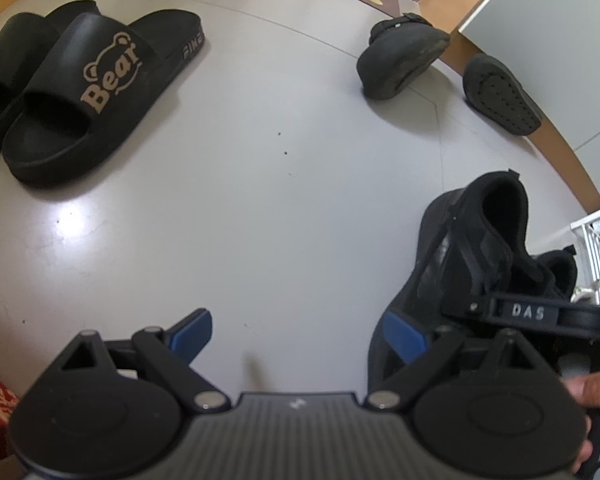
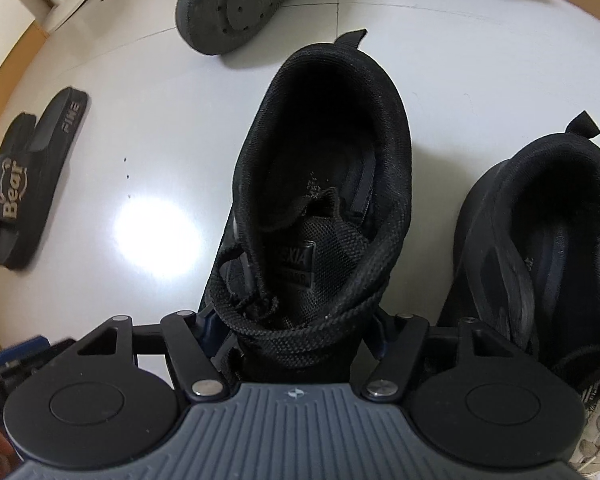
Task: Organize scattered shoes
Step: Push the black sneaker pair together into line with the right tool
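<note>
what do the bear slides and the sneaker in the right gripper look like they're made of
Bear slides: likely moulded foam or rubber, matte black, one smooth thick piece with a printed tan logo.
Sneaker in the right hand-held gripper: woven mesh fabric upper, seen in the coarse weave on tongue and collar, with a soft padded lining.
Floor: glossy tile, judging by the glare and seams.

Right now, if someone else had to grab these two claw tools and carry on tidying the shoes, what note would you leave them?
Left claw: open, empty, hovering over bare floor.
Right claw: closed on the front of a black sneaker.
Its mate, the second sneaker, stands just to the right, heel pointing the same way.
Bear slides: already side by side as a pair.
Grey clogs: both tipped over near the wall, soles showing, apart from each other.
Left to do, likely: set the held sneaker beside its mate, then right and pair the clogs.
</note>
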`<move>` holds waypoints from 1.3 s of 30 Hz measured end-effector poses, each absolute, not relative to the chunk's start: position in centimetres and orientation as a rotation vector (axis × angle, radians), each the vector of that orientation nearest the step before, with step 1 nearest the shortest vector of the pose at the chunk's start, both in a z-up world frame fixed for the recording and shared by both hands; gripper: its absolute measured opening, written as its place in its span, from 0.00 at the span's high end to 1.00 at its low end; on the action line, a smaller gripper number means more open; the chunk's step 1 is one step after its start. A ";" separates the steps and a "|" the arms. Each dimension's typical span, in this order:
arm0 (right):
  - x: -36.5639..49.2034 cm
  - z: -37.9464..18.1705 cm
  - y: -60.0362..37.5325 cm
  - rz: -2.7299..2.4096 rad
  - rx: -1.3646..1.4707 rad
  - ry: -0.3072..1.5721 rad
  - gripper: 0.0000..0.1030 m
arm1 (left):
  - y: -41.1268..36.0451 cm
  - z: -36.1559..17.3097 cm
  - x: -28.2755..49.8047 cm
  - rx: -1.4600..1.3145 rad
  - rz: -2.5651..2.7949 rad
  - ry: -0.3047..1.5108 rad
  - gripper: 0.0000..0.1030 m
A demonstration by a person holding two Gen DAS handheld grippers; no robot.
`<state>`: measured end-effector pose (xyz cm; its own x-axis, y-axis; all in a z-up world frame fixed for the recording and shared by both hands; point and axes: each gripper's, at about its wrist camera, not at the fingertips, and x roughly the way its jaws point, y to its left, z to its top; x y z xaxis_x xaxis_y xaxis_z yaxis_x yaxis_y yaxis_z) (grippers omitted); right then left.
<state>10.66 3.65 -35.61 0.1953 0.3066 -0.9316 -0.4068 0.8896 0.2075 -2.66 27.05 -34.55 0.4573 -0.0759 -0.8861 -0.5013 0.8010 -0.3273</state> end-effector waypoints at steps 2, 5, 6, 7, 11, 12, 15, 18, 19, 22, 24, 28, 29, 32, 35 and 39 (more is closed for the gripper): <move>10.5 -35.8 3.8 0.502 -0.115 1.282 0.33 | 27.2 -34.7 -2.7 -0.623 0.289 1.076 0.08; 10.5 -36.0 4.0 0.501 -0.133 1.286 0.33 | 27.2 -34.8 -2.6 -0.625 0.294 1.077 0.08; 10.4 -36.0 3.9 0.506 -0.137 1.282 0.33 | 27.0 -34.8 -2.5 -0.615 0.290 1.080 0.08; 10.2 -36.0 3.8 0.511 -0.141 1.277 0.33 | 26.8 -34.7 -2.3 -0.599 0.284 1.084 0.08; 9.7 -36.0 3.4 0.542 -0.161 1.261 0.34 | 25.9 -34.5 -1.8 -0.555 0.276 1.090 0.08; 9.5 -36.1 3.3 0.548 -0.165 1.258 0.34 | 25.8 -34.5 -1.7 -0.548 0.278 1.091 0.08; 9.1 -36.3 3.0 0.570 -0.181 1.252 0.34 | 25.3 -34.6 -1.3 -0.537 0.279 1.097 0.08; 8.9 -36.4 2.8 0.581 -0.187 1.249 0.34 | 24.9 -34.8 -0.9 -0.530 0.274 1.107 0.08; 8.8 -36.4 2.7 0.583 -0.184 1.246 0.34 | 24.8 -34.9 -0.8 -0.526 0.271 1.111 0.08; 8.7 -36.4 3.0 0.598 -0.179 1.237 0.32 | 24.7 -34.9 -0.3 -0.520 0.269 1.110 0.08; 8.6 -36.4 3.3 0.610 -0.173 1.232 0.29 | 24.7 -34.9 -0.1 -0.516 0.269 1.108 0.08; 7.9 -36.1 3.6 0.600 -0.181 1.213 0.25 | 25.0 -35.0 -0.5 -0.524 0.280 1.105 0.08; 7.7 -36.1 3.7 0.596 -0.186 1.207 0.25 | 25.0 -35.0 -0.5 -0.524 0.282 1.105 0.08; 7.1 -35.9 4.1 0.584 -0.199 1.191 0.22 | 25.1 -35.0 -0.8 -0.524 0.282 1.106 0.08; 7.1 -35.6 4.0 0.575 -0.195 1.192 0.22 | 25.0 -35.0 -0.8 -0.529 0.286 1.106 0.08; 6.5 -35.1 4.0 0.571 -0.213 1.172 0.24 | 24.1 -35.0 -0.7 -0.532 0.278 1.098 0.08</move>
<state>6.51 3.98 -35.13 0.2665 0.3113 -0.9122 -0.5265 0.8397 0.1328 -0.66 24.13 -35.04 0.4377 -0.0453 -0.8980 -0.4671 0.8420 -0.2701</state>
